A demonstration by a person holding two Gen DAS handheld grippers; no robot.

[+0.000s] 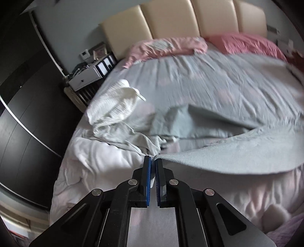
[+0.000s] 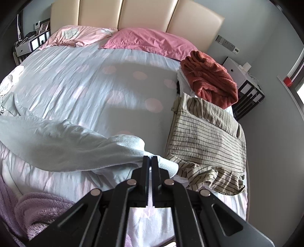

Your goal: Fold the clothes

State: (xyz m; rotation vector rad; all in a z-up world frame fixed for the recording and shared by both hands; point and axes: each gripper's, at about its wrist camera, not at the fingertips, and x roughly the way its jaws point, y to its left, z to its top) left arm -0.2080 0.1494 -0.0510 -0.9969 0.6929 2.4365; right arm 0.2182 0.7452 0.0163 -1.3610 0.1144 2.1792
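Our left gripper (image 1: 153, 158) is clenched on the very corner of the pale grey-green garment (image 1: 237, 152), its blue pads pressed together with the cloth edge pinched at the tips. Our right gripper (image 2: 149, 158) is likewise clamped tight, gripping the same garment (image 2: 62, 144) at a ribbed white hem that bunches around its fingertips. Between the two tools the garment sags across the foot end of the bed (image 2: 79, 79), lifted off the dotted grey sheet along its near edge.

Beyond our left gripper, a white knitted top (image 1: 114, 106) lies crumpled near the bed's left edge, beside more rumpled grey cloth. Beyond our right gripper, a striped beige shirt (image 2: 207, 140) lies spread along the bed's right edge, and a rust-red towel (image 2: 210, 77) sits heaped above it, toward the head end. Two pink pillows (image 2: 150, 41) rest against the cream padded headboard (image 2: 133, 13). A lilac fleece blanket (image 2: 36, 210) lies bunched at the near left corner.
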